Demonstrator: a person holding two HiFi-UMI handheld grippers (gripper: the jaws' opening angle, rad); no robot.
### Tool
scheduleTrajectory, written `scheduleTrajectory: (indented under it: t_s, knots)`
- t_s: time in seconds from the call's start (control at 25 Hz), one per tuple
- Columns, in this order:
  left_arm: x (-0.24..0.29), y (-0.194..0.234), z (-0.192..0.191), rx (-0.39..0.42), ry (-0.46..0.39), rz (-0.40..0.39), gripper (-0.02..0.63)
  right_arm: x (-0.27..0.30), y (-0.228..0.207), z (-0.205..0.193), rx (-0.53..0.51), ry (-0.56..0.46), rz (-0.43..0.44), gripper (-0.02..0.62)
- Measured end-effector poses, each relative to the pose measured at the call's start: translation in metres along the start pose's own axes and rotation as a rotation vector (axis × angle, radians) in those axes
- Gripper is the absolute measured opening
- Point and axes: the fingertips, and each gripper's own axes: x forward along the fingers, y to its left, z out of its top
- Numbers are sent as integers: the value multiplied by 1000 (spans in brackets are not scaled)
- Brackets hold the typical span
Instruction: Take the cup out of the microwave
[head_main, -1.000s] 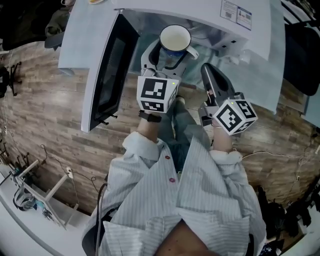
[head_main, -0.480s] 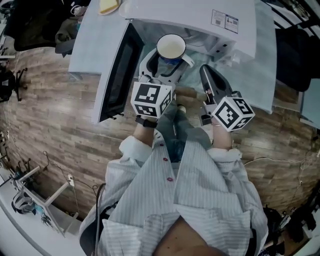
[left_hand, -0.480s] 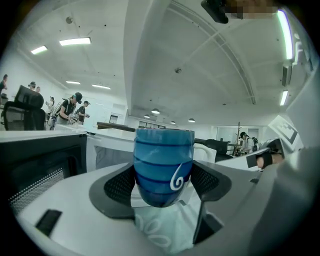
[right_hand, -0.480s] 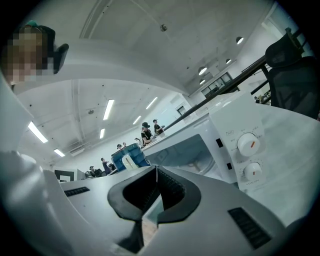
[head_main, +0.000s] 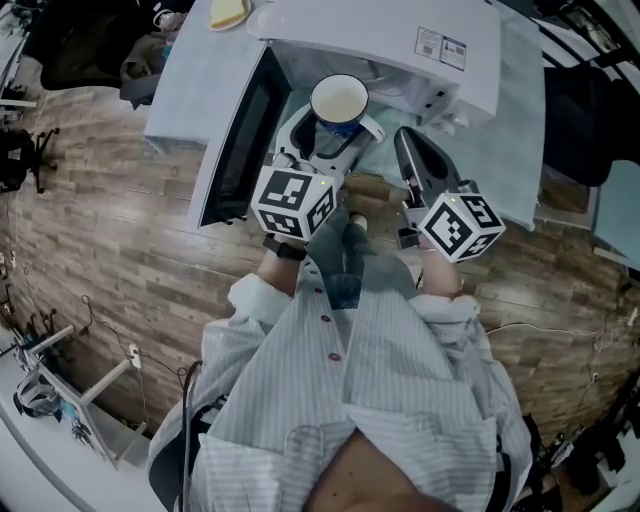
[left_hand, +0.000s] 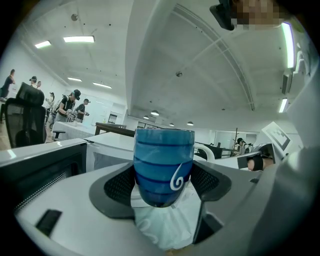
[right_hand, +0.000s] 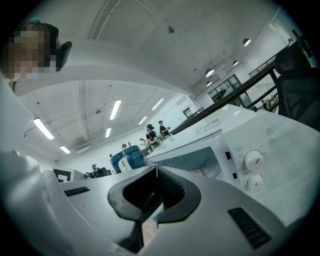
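Note:
A blue striped cup (head_main: 338, 104) with a white inside and a white handle is upright in front of the open white microwave (head_main: 400, 40), clear of its cavity. My left gripper (head_main: 322, 130) is shut on the cup (left_hand: 163, 165), one jaw on each side of its lower half. To its right my right gripper (head_main: 408, 150) hangs with its jaws closed together and nothing between them (right_hand: 156, 186). In the right gripper view the cup (right_hand: 129, 157) shows at the left and the microwave (right_hand: 220, 155) with its two knobs at the right.
The microwave door (head_main: 235, 140) stands swung open at the left of the cup. The microwave sits on a pale cloth-covered table (head_main: 505, 150). A plate with food (head_main: 228, 12) lies at the far left of the table. Wooden floor (head_main: 100, 230) lies below.
The cup and my left gripper have come a little further out from the microwave toward me. The right gripper has kept its place beside them.

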Motion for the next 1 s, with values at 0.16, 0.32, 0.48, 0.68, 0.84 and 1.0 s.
scheduleTrajectory:
  t_s: [0.16, 0.32, 0.48, 0.68, 0.84, 1.0]
  knots:
    - [-4, -3, 11, 0, -2, -13, 359, 4, 4, 5, 5, -4, 2, 35]
    - [-4, -2, 20, 2, -8, -34, 359, 8, 4, 13, -5, -23, -7, 35]
    - [-3, -2, 30, 1, -22, -64, 359, 10, 5, 24, -23, -54, -14, 35]
    - [-4, 0, 42, -8, -46, -87, 359, 10, 7, 37, -39, -91, -35, 34]
    - [-7, -2, 46, 20, -42, -107, 359, 9, 10, 42, -56, -107, -41, 34]
    - [-11, -4, 50, 34, -42, -122, 359, 9, 12, 45, -64, -110, -46, 34]
